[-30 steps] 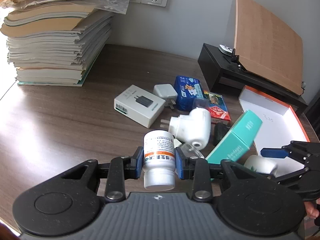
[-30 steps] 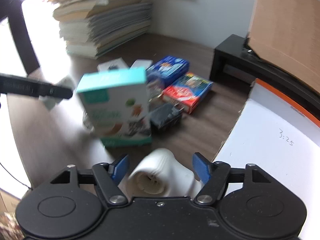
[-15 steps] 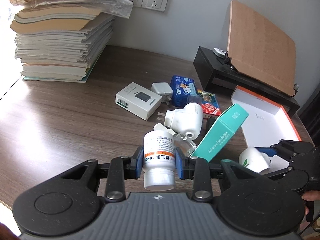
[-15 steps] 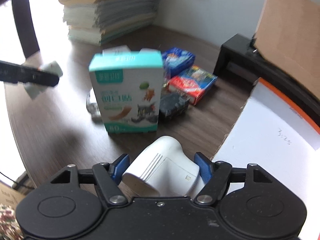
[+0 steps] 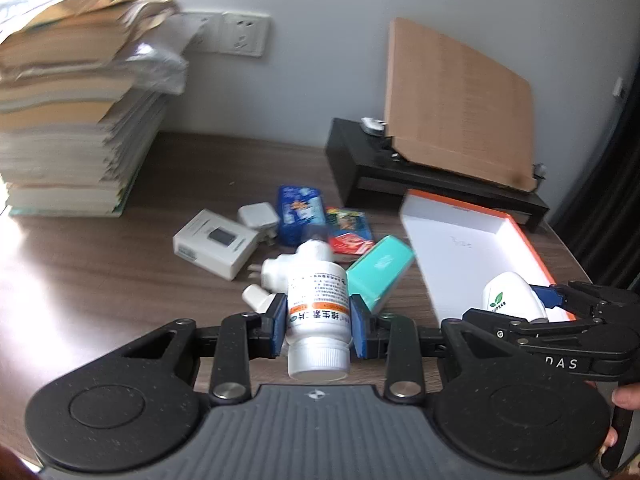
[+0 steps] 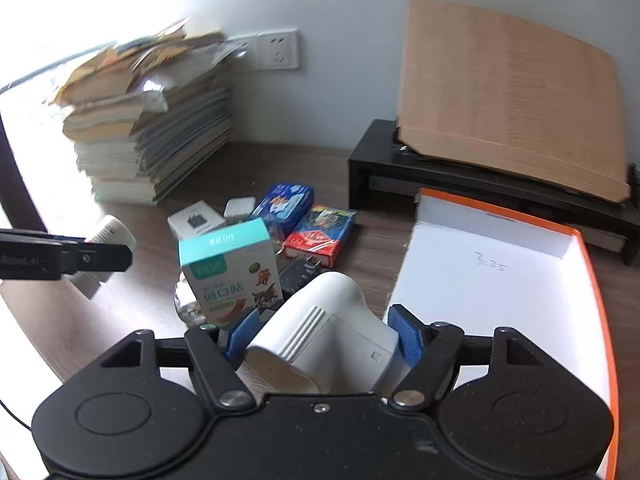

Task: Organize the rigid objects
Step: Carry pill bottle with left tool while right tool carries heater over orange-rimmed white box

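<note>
In the left wrist view, a tall stack of books (image 5: 76, 120) fills the upper left of the frame on the dark wooden table (image 5: 80, 280), with wall sockets (image 5: 244, 34) just to its right on the wall. At centre, a cluster of small things lies on the tabletop: a white charger box (image 5: 214, 242), a white adapter (image 5: 258, 216), a blue pack (image 5: 299, 212), a red pack (image 5: 348, 230) and a teal box (image 5: 380, 270) tilted on its edge. Low in the centre of the frame the left gripper (image 5: 319, 326) is clenched on a white pill bottle (image 5: 319, 308), its blue pads pressing the labelled sides, the cap pointing toward the camera and the bottle's base toward the clutter. To the right lies an open white box with an orange rim (image 5: 524, 240), and behind it a black stand (image 5: 400, 172) bears a leaning wooden board (image 5: 460, 108). At the lower right the right gripper (image 5: 532, 304) grasps a white plug-like device (image 5: 510, 294) over the box's near corner; a fingertip of the person's hand (image 5: 626, 394) shows at the frame's edge. In the right wrist view, the left gripper's arm (image 6: 64, 258) reaches in from the left edge with the bottle behind it, the teal box (image 6: 232, 272) stands upright at centre left, and at lower centre the right gripper's blue pads (image 6: 406, 338) bear on both sides of the white device (image 6: 328, 332), just left of the orange-rimmed box (image 6: 500, 288).
</note>
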`<action>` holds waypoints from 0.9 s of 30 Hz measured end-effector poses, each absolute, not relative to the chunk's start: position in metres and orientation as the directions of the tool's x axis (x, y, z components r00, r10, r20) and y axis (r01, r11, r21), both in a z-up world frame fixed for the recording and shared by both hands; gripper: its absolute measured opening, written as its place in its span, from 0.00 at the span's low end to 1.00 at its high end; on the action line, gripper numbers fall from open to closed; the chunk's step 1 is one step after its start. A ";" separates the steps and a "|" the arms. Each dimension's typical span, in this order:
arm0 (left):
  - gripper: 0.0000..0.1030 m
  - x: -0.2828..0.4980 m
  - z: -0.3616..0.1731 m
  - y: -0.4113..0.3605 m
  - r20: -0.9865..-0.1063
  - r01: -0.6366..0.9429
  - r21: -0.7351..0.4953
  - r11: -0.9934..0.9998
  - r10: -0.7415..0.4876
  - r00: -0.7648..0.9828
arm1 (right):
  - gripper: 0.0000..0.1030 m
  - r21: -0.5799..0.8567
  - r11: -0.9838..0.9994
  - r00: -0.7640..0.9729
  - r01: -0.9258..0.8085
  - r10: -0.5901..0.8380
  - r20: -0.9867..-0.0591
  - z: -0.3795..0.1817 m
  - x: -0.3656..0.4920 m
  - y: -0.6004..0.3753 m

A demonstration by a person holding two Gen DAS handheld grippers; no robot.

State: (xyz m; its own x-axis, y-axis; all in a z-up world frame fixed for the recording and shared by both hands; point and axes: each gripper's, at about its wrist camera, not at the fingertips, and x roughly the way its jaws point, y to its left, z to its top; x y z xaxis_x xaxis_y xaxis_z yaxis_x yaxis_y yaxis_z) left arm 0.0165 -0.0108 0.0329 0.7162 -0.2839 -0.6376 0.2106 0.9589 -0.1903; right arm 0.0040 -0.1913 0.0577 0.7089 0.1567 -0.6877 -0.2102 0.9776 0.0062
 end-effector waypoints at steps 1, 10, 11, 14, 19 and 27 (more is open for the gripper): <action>0.32 0.017 0.036 -0.014 -0.634 0.224 -0.186 0.957 -0.291 0.716 | 0.83 0.007 0.982 0.717 -0.191 0.144 -0.682 0.060 0.001 -0.192; 0.32 0.016 0.058 -0.038 -0.593 0.374 -0.159 0.913 -0.392 0.703 | 0.83 0.015 0.999 0.773 -0.030 0.033 -0.634 0.079 -0.023 -0.193; 0.32 0.016 0.060 -0.040 -0.589 0.392 -0.160 0.906 -0.407 0.698 | 0.83 0.016 1.000 0.777 -0.013 0.020 -0.629 0.081 -0.025 -0.192; 0.32 0.016 0.063 -0.049 -0.583 0.442 -0.159 0.883 -0.446 0.680 | 0.83 0.019 0.999 0.789 0.040 -0.019 -0.614 0.088 -0.033 -0.192; 0.32 0.020 0.061 -0.061 -0.583 0.513 -0.188 0.838 -0.515 0.629 | 0.83 0.008 0.991 0.788 0.134 -0.102 -0.607 0.097 -0.048 -0.195; 0.32 0.028 0.049 -0.089 -0.596 0.581 -0.223 0.783 -0.581 0.554 | 0.83 0.005 0.976 0.773 0.217 -0.169 -0.611 0.102 -0.053 -0.219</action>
